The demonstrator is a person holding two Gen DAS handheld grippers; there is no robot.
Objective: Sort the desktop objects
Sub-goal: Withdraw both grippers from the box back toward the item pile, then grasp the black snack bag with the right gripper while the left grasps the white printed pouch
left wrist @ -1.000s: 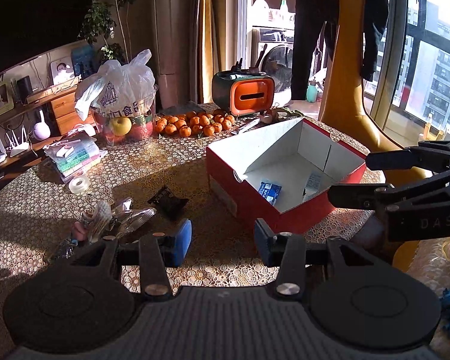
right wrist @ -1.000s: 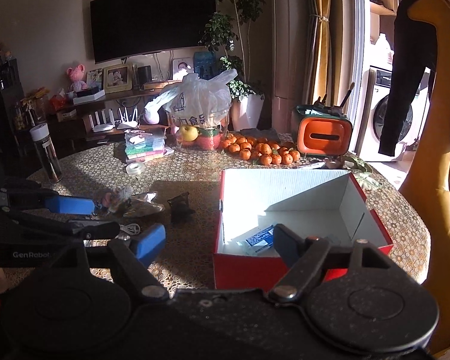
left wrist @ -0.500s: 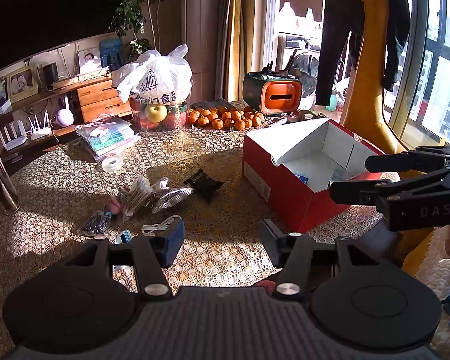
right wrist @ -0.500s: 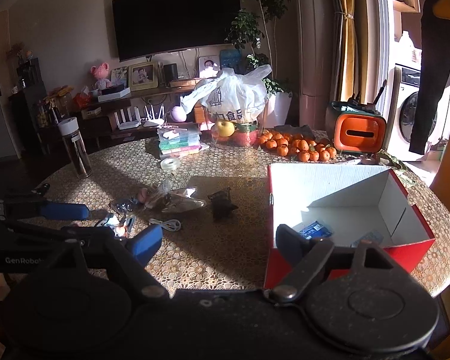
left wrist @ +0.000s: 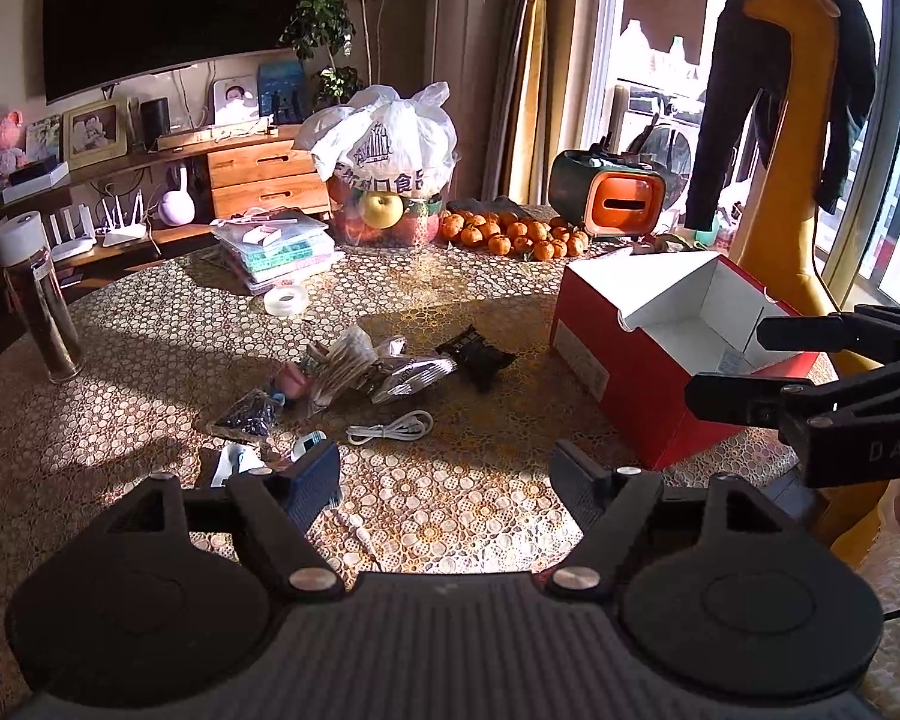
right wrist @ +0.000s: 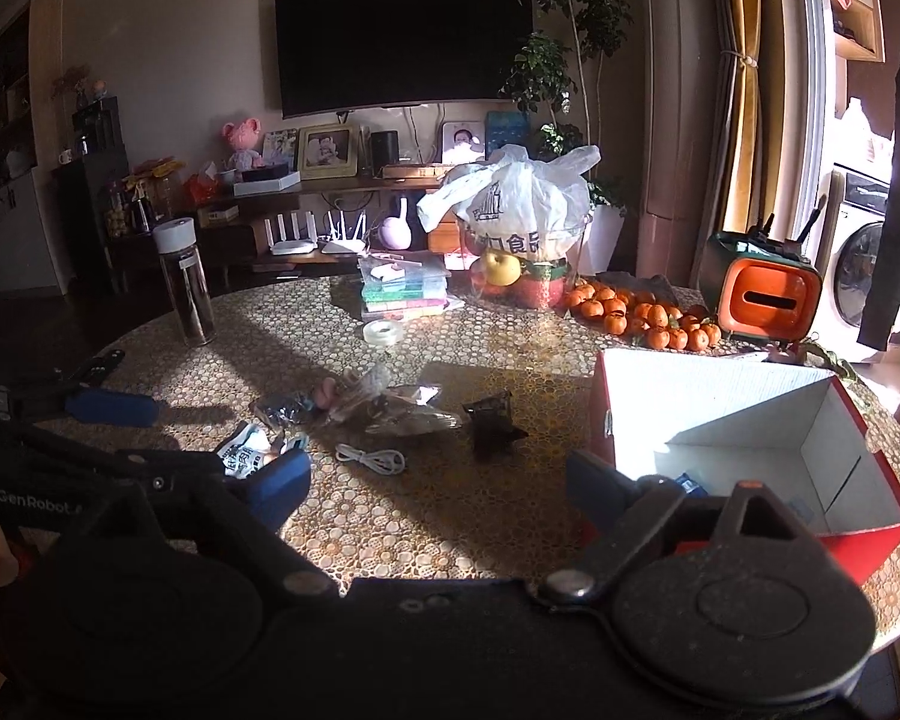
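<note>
Where sunlight cuts across the patterned table (left wrist: 150, 324), a loose heap of small things lies at its middle: crinkled clear wrappers (left wrist: 384, 369), a dark packet (left wrist: 477, 354), a pink lump (left wrist: 294, 381), a coiled white cable (left wrist: 390, 427) and a printed sachet (right wrist: 243, 453) nearest the edge. Just right of the heap, apart from it, stands the red box (left wrist: 624, 384), open, white inside. Both grippers hover over the near table with nothing between their fingers: the left gripper (left wrist: 444, 474) has its fingers parted and opening, above bare cloth just short of the cable; the right gripper (right wrist: 438, 483) has its fingers spread wide and also opening, one blue pad (right wrist: 279, 480) near the sachet, the other in front of the box's near corner. Only the right view looks down into the box, where a small blue packet (right wrist: 690, 483) lies on the floor against the near wall; the left view sees mostly the box's red side and far walls. Only the left view shows the yellow giraffe figure (left wrist: 810, 120) draped with a black garment beside the window.
</note>
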